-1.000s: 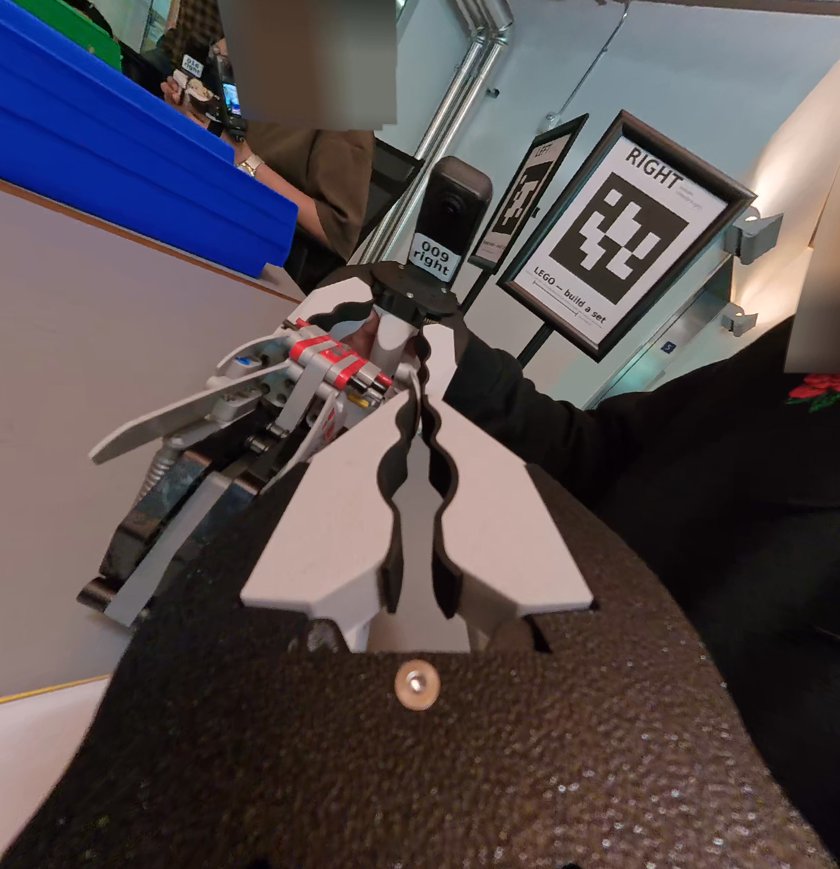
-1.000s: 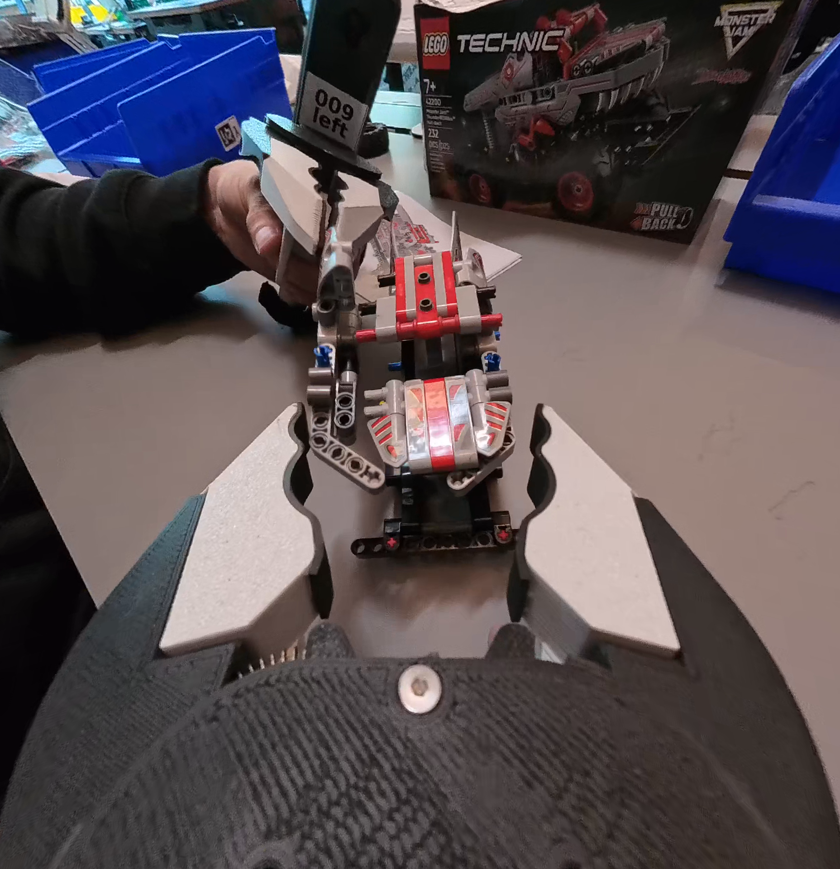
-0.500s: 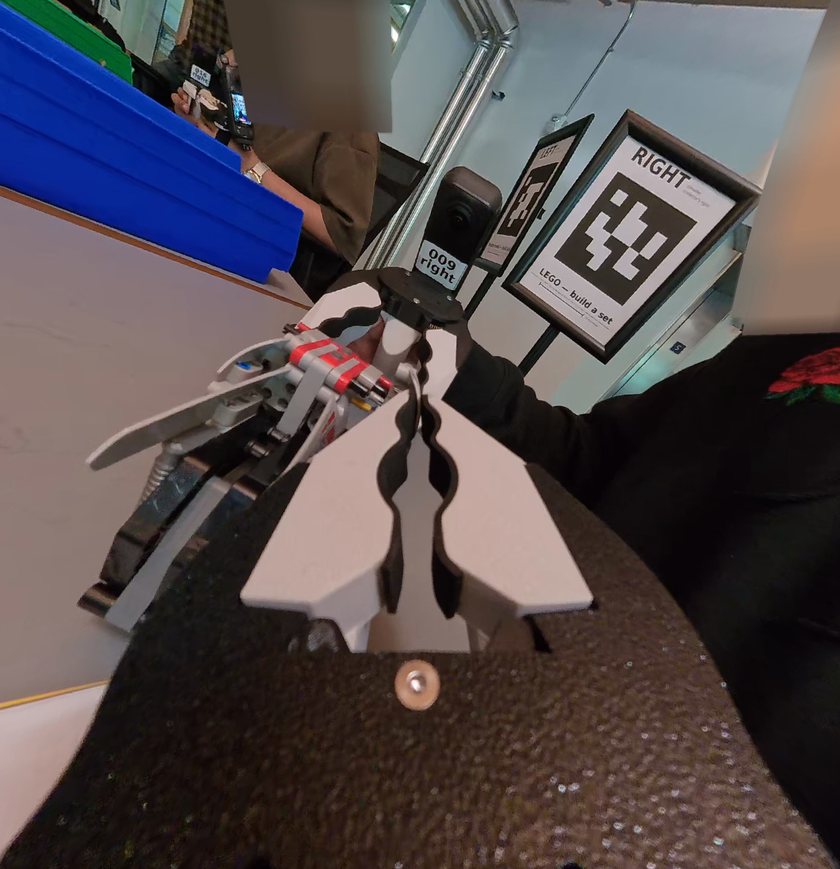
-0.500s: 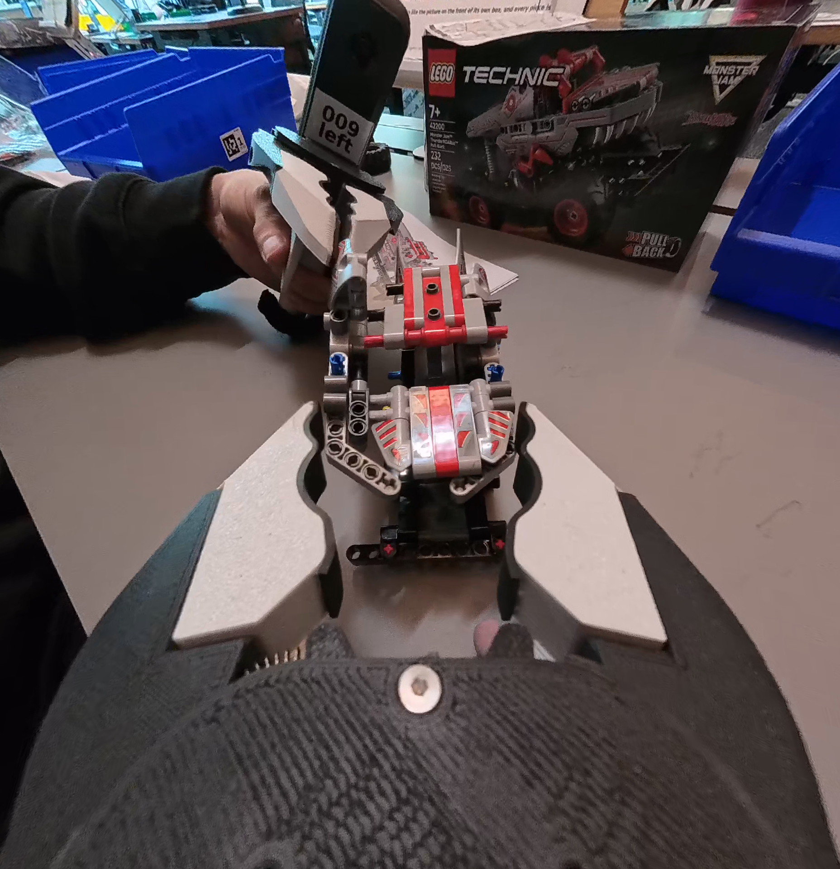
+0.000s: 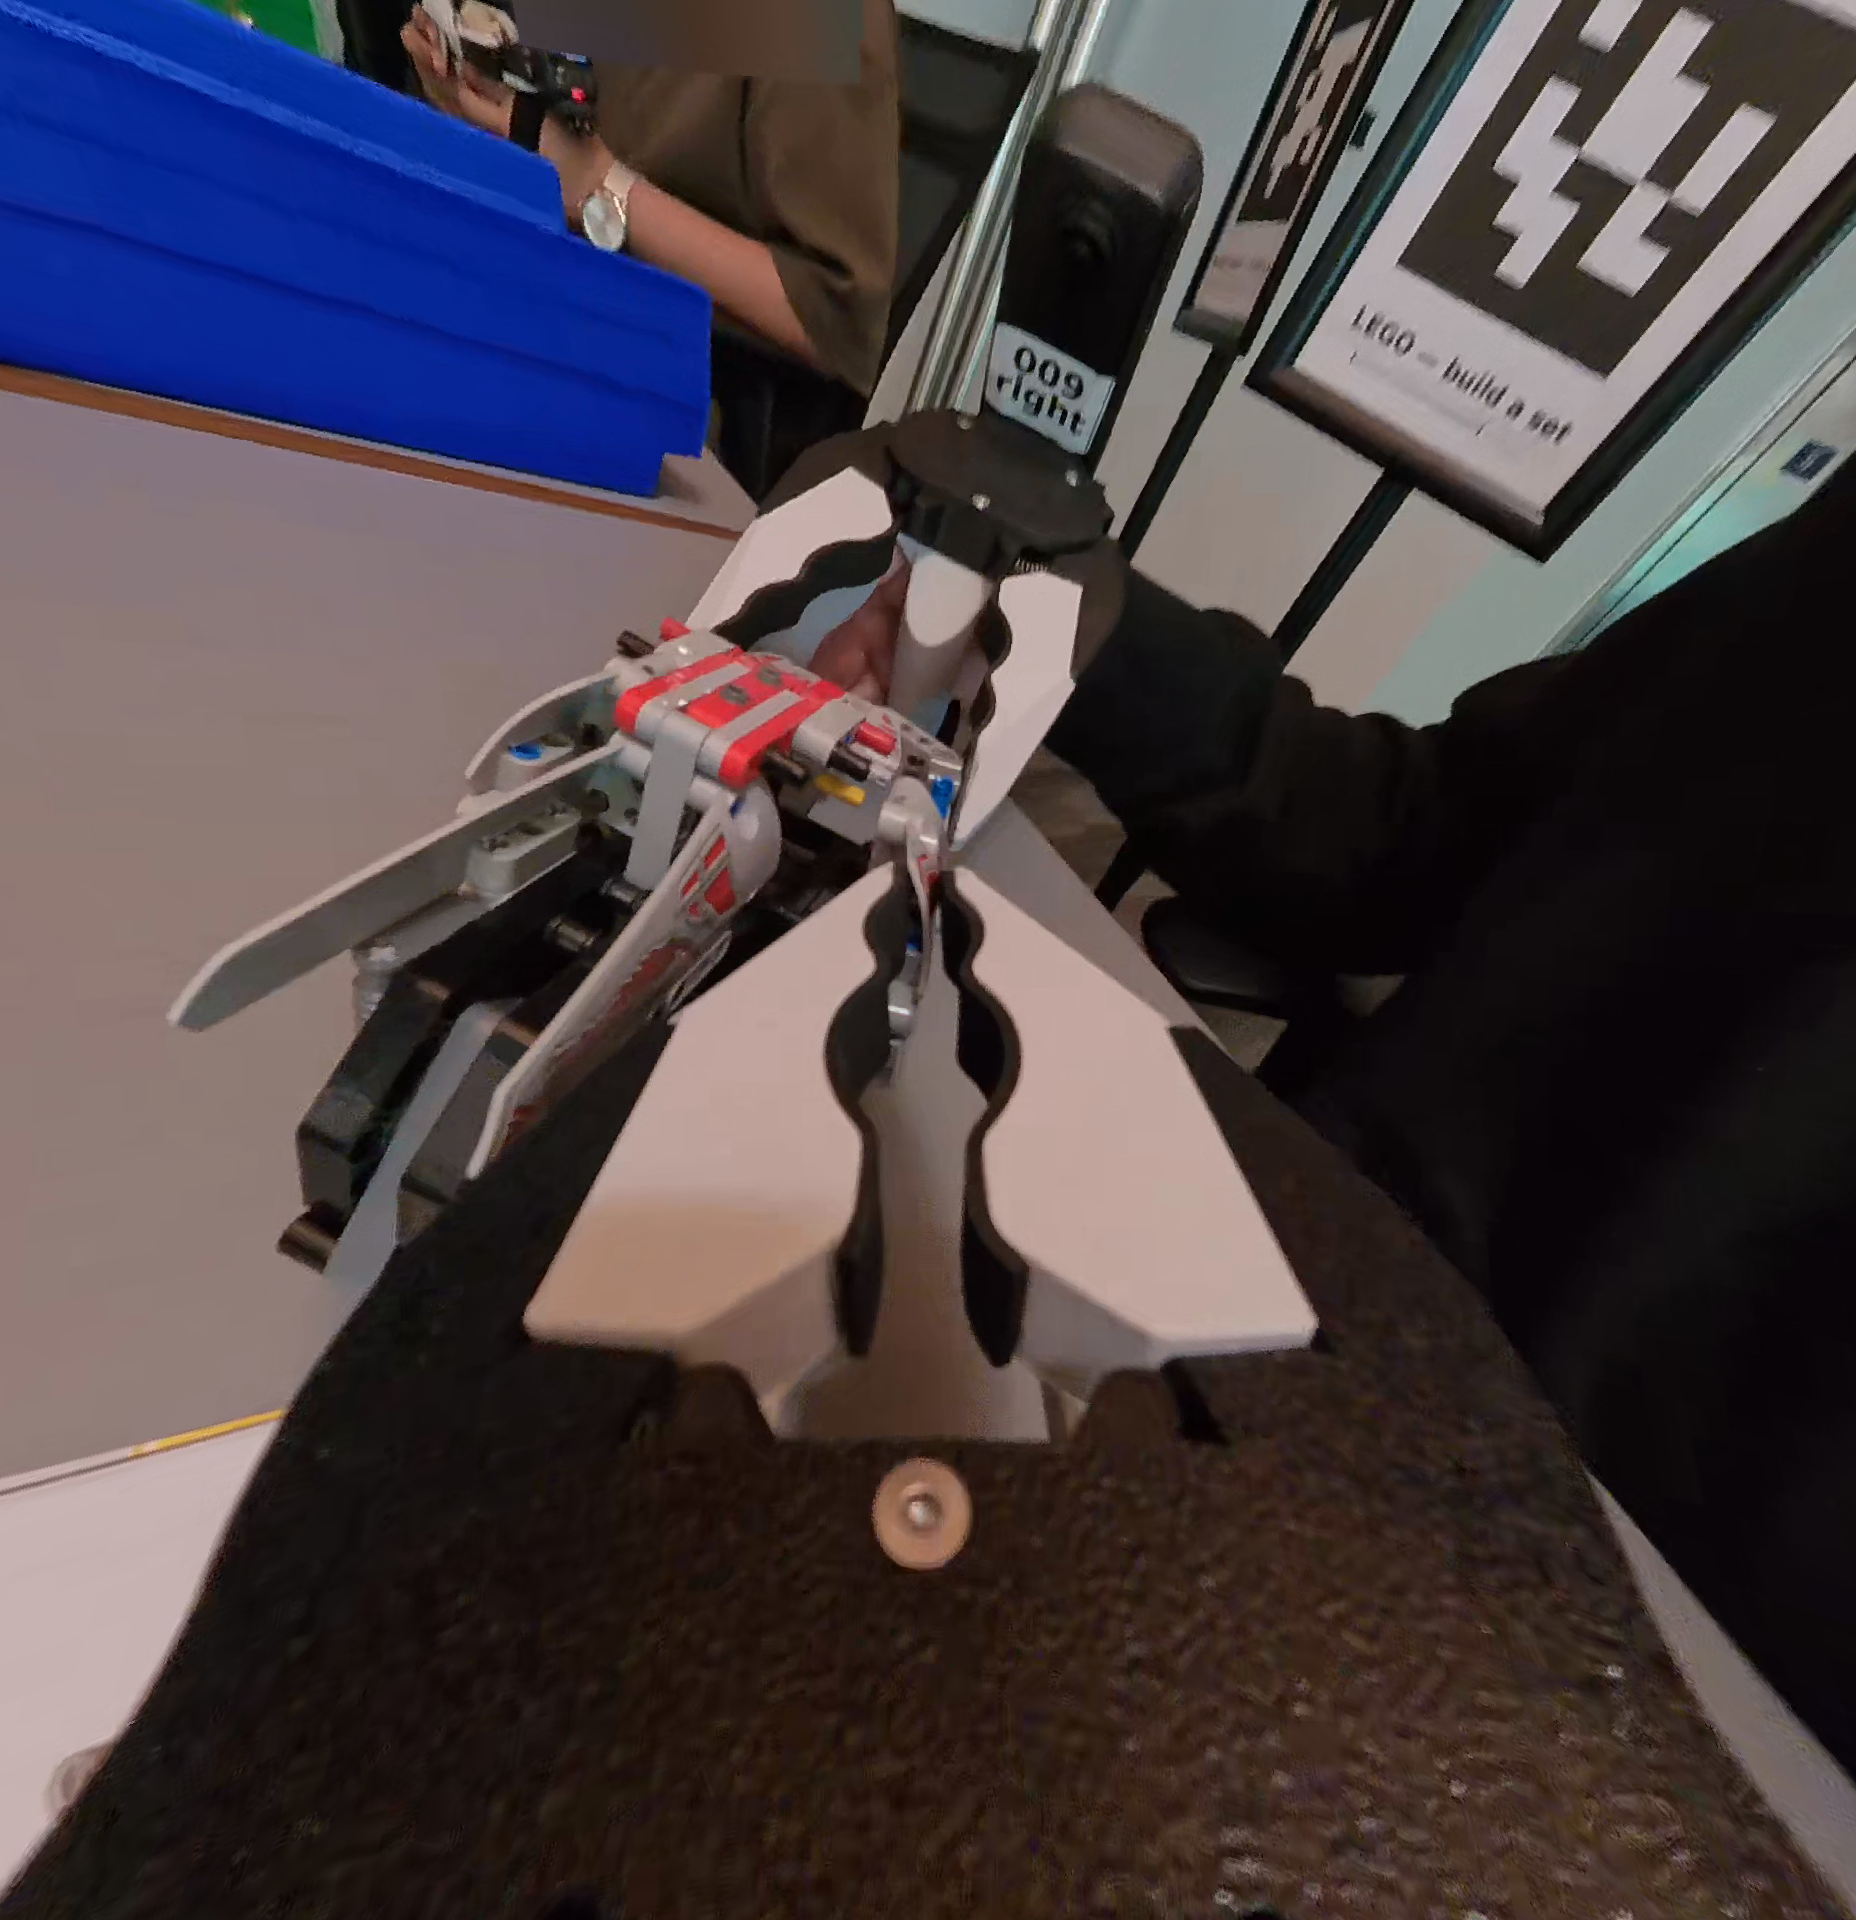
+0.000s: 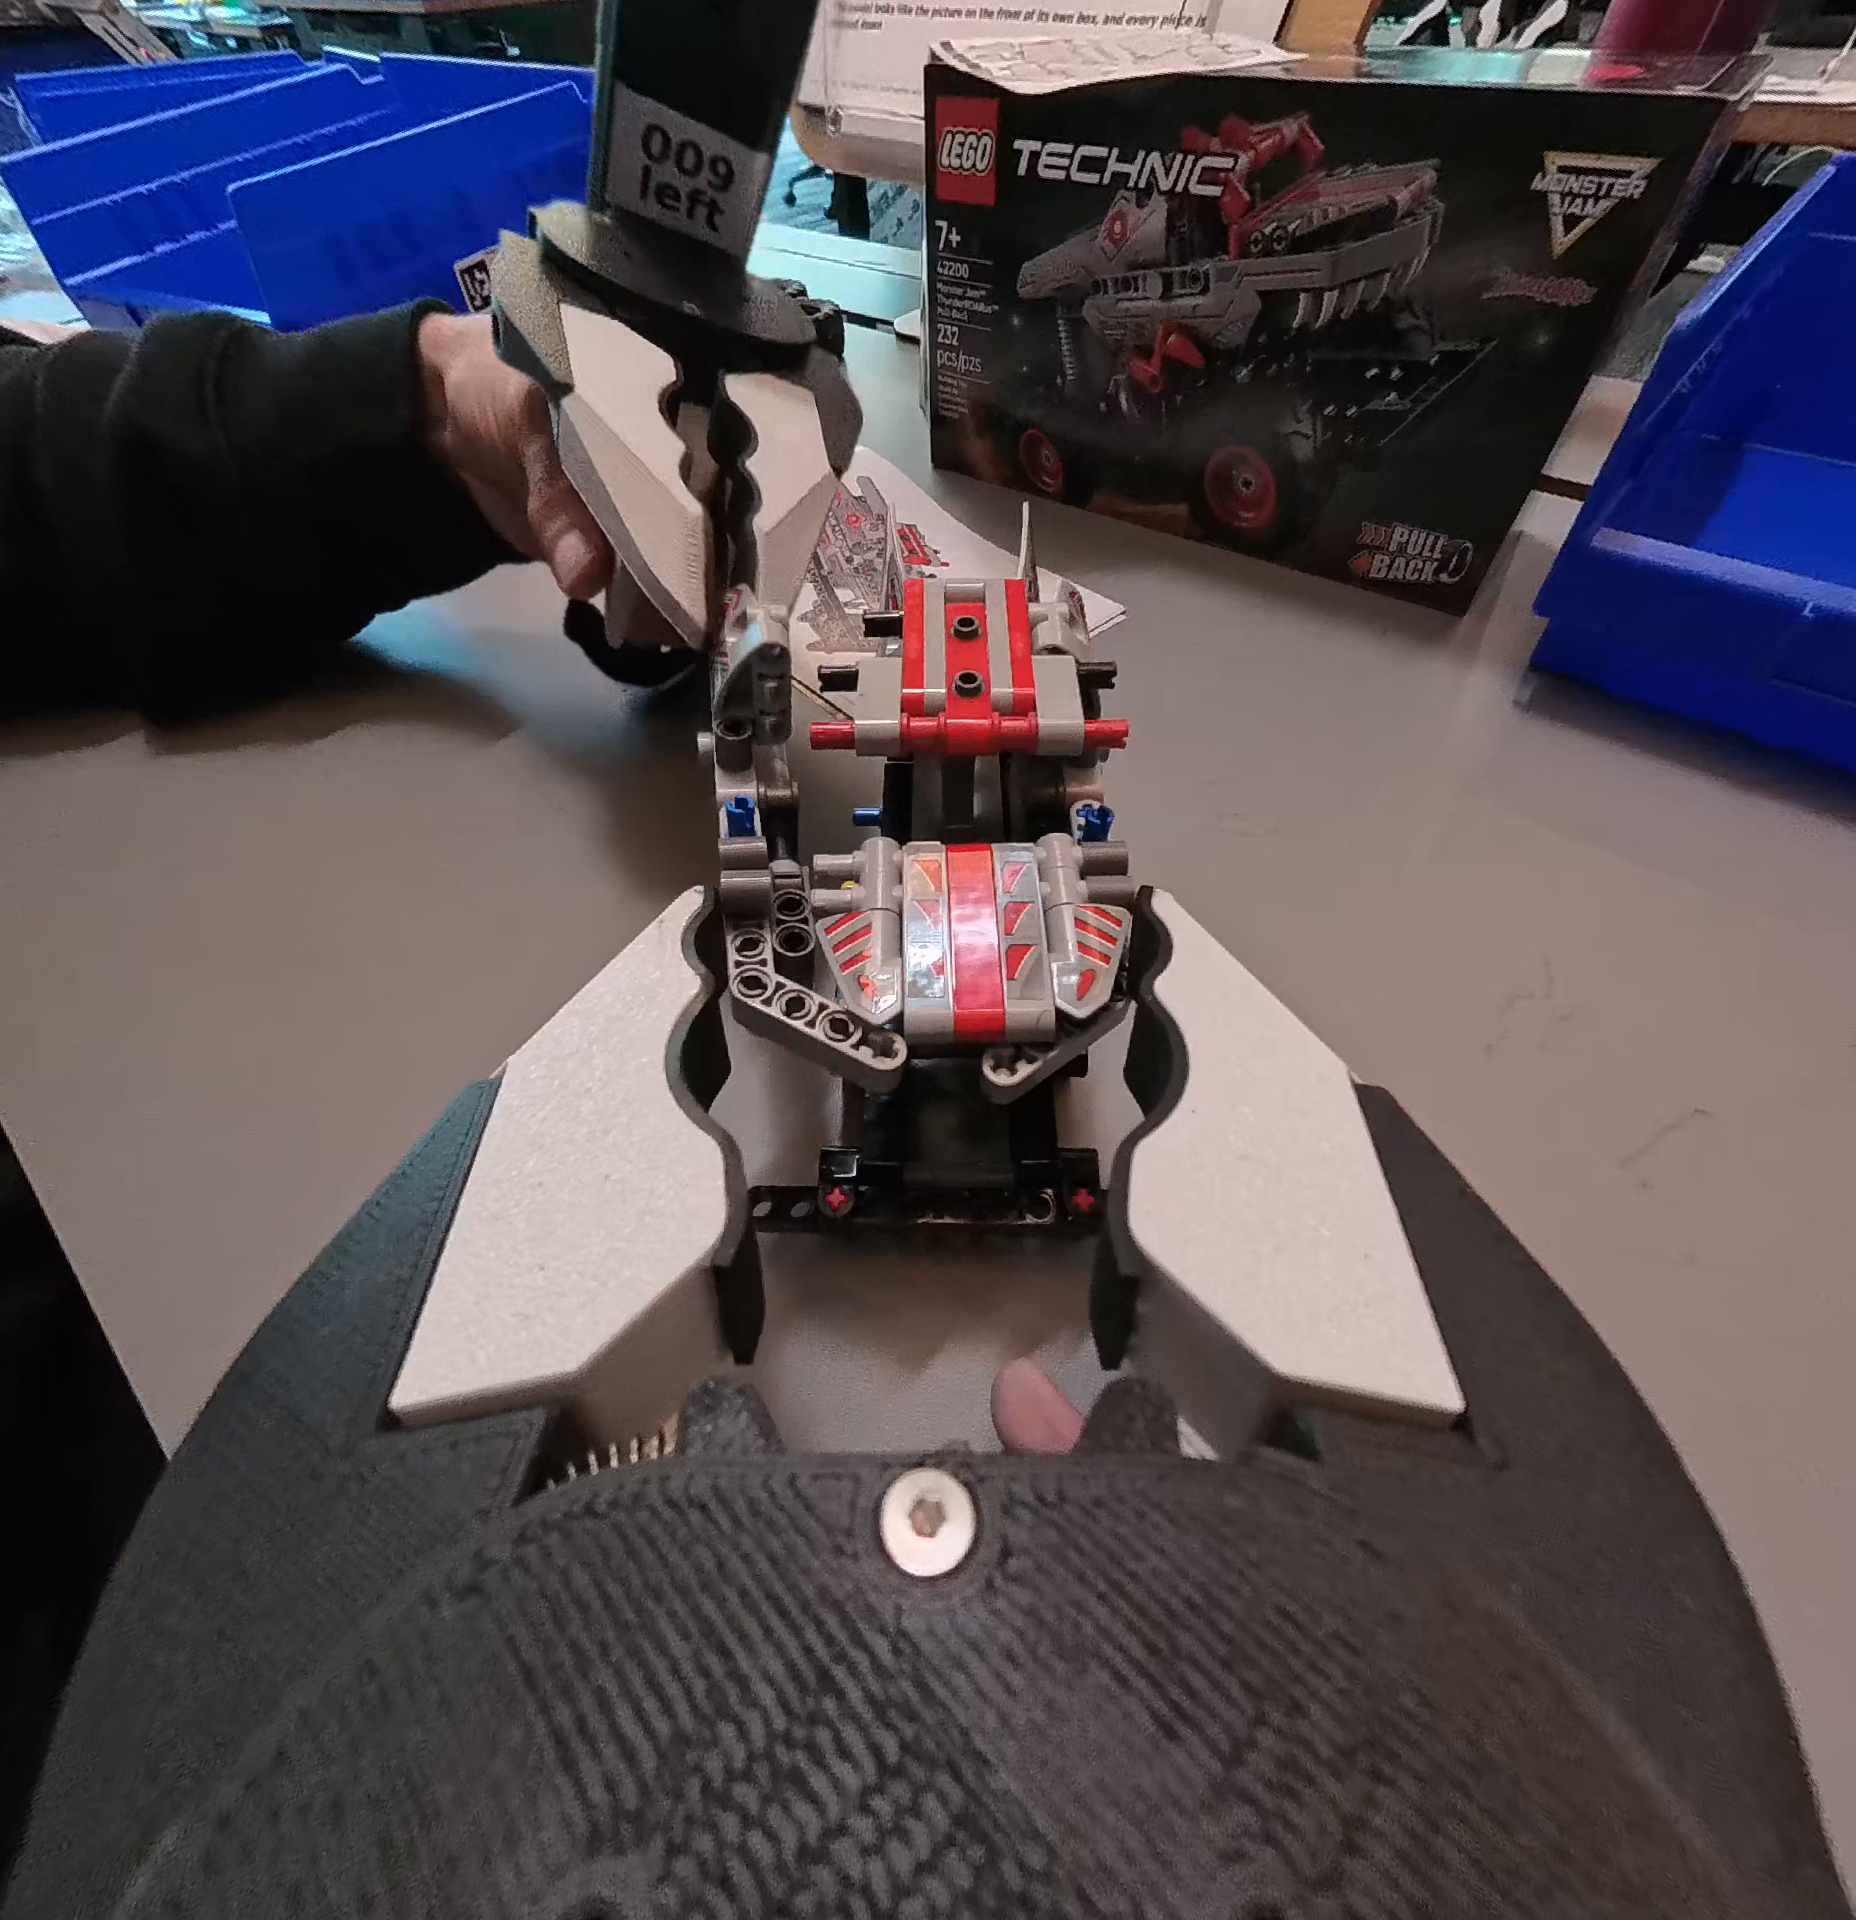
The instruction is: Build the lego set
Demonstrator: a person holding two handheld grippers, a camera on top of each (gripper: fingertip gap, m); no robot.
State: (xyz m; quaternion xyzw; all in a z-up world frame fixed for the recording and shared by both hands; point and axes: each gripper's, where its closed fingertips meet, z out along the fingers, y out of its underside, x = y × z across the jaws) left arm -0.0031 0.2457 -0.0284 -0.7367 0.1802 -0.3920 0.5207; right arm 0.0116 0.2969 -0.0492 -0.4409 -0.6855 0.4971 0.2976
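Table (image 6: 1423,935) fills most of the right wrist view. Blue bins (image 6: 1734,540) sit at right edge & upper left. Set box (image 6: 1267,312) stands upper centre, w/ an instruction sheet (image 6: 882,540) lying flat just in front of it.

Lego truck model (image 6: 955,935) sits mid-frame on the table, nose toward my right cam. Judging by what shows: chassis, red/grey hood, roof block & a long grey side blade (image 5: 384,914) are on. No wheels seen on it, so I'd say body approx. halfway+, wheels & remaining trim left. Can't see loose parts anywhere in frame.

Right gripper (image 6: 929,997): jaws fairly wide, straddling the model's front, pads touching or just beside the hood sides; can't tell if they're actually clamping.

Left gripper (image 5: 919,935): jaws narrow, nipping a thin grey panel piece (image 6: 758,665) at the model's rear-left corner, centre of left wrist view. Looks like I'm seating that piece while the right steadies the model.
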